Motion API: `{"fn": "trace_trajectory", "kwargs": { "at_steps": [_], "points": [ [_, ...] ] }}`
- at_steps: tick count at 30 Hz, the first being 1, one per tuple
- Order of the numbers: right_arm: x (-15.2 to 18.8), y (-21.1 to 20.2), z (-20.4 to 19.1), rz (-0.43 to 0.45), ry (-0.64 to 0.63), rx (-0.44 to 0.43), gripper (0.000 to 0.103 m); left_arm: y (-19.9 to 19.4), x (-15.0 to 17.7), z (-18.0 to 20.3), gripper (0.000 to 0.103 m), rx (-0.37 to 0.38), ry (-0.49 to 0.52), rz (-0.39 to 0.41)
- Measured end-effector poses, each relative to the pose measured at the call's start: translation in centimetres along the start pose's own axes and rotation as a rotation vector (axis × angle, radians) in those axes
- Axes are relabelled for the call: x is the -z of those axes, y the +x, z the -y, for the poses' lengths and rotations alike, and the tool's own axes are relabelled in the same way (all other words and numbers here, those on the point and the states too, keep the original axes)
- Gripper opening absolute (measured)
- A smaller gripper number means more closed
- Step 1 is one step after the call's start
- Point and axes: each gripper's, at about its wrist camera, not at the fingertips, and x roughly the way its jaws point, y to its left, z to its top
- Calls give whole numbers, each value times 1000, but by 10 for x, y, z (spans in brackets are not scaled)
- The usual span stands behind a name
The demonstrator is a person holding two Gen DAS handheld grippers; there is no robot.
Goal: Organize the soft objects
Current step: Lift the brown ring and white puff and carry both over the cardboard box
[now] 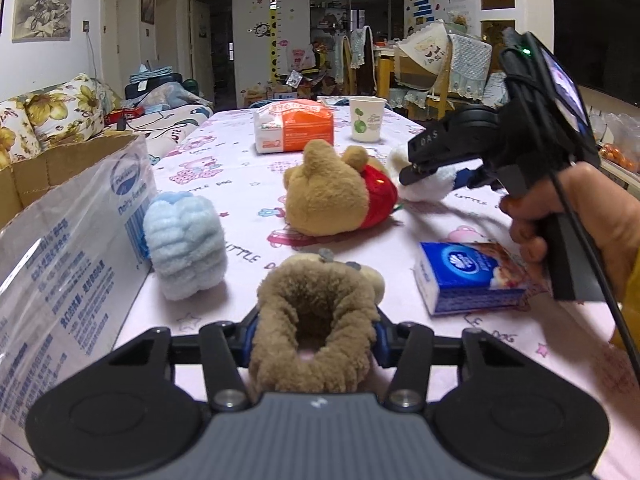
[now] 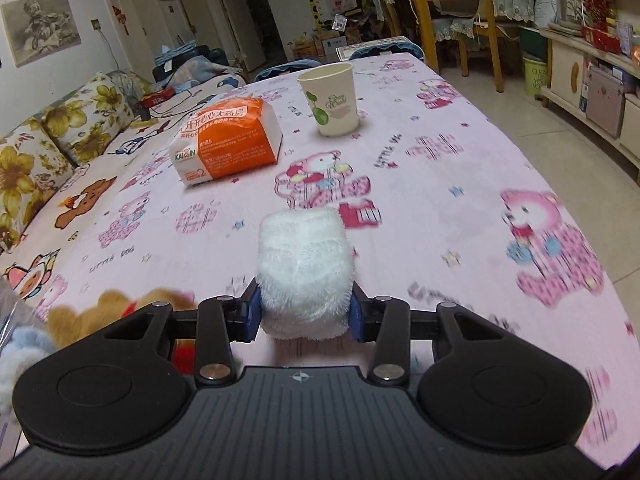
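Observation:
In the left wrist view my left gripper [image 1: 316, 332] is shut on a brown fuzzy plush [image 1: 316, 304], its blue pads pressing in on both sides. My right gripper [image 2: 306, 312] is shut on a white fluffy plush [image 2: 304, 264], squeezed between its pads just over the pink tablecloth. The left wrist view shows the right gripper [image 1: 428, 168] at the right with the white plush [image 1: 424, 188] in its jaws. A tan bear plush in a red top [image 1: 332, 192] lies mid-table. A light blue fuzzy plush [image 1: 184, 244] stands left of it.
A cardboard box wrapped in printed plastic [image 1: 68, 240] stands at the table's left edge. A blue tissue pack [image 1: 468, 276] lies at right. An orange-and-white package [image 2: 224, 140] and a paper cup [image 2: 332, 100] sit farther back. A flowered sofa [image 2: 48, 136] runs along the left.

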Motion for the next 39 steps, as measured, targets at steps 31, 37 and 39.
{"fn": "trace_trajectory", "kwargs": {
  "at_steps": [31, 37, 39],
  "points": [
    [39, -84, -10, 59, 47, -44, 51, -20, 0, 6, 45, 93, 17, 22],
    [45, -97, -12, 81, 44, -29, 51, -27, -2, 4, 44, 103, 10, 44],
    [46, -99, -13, 86, 42, -25, 51, -30, -3, 3, 44, 105, 6, 53]
  ]
}}
